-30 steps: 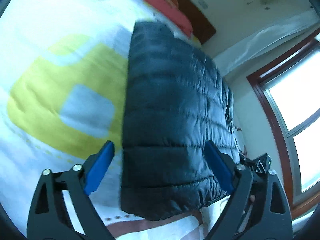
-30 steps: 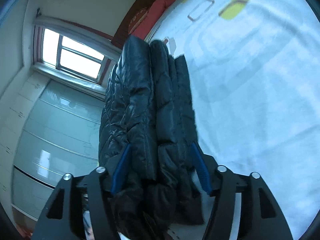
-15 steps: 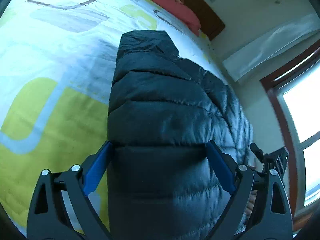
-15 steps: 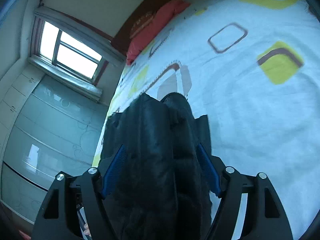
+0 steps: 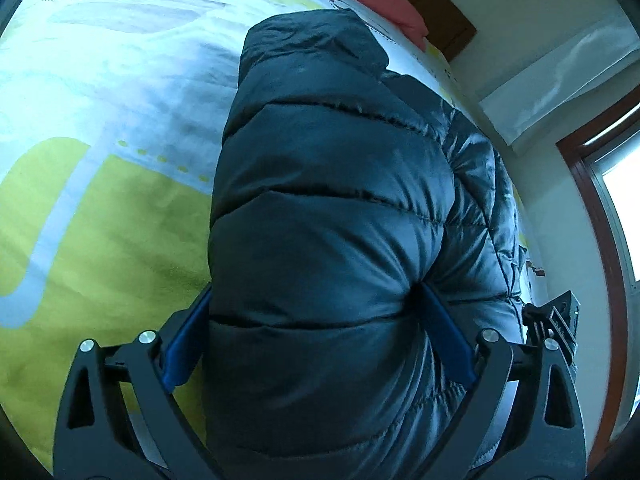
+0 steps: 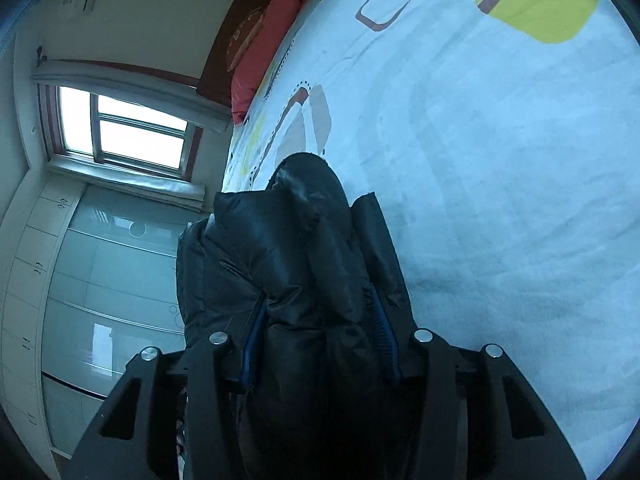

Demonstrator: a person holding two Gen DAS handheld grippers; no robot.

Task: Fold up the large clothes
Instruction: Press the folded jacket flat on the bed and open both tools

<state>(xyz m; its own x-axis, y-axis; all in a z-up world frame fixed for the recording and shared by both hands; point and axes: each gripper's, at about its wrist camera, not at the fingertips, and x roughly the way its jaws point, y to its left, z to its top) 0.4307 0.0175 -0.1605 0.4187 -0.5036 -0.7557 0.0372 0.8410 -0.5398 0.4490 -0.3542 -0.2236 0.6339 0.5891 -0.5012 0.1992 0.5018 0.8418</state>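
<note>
jacket (image 5: 332,240): dark quilted puffer, folded into a thick bundle, lying on the bed (image 5: 100,220) straight ahead of both tools; near end sits between the jaws of each
long axis: runs away from the tools toward the pillow (image 5: 384,0) end of the bed, roughly in line with both grippers' pointing direction
points: narrow hood/collar-like end is the far one, bulky end is at the tools
left gripper (image 5: 316,336): jaws fairly wide, blue pads pressed into the sides of the bundle, fabric bulging around them; holding the jacket
right gripper (image 6: 320,340): jaws have just been closing, now narrow, pads squeezing stacked layers of the jacket between them
nearer hand: neither clearly; both grip the same near end, right tool just beside the left, seen at the left view's right edge
bed side: open sheet lies left of left tool, right of right tool
next (judgement): set down or fold along this axis; far end likely flops first
</note>
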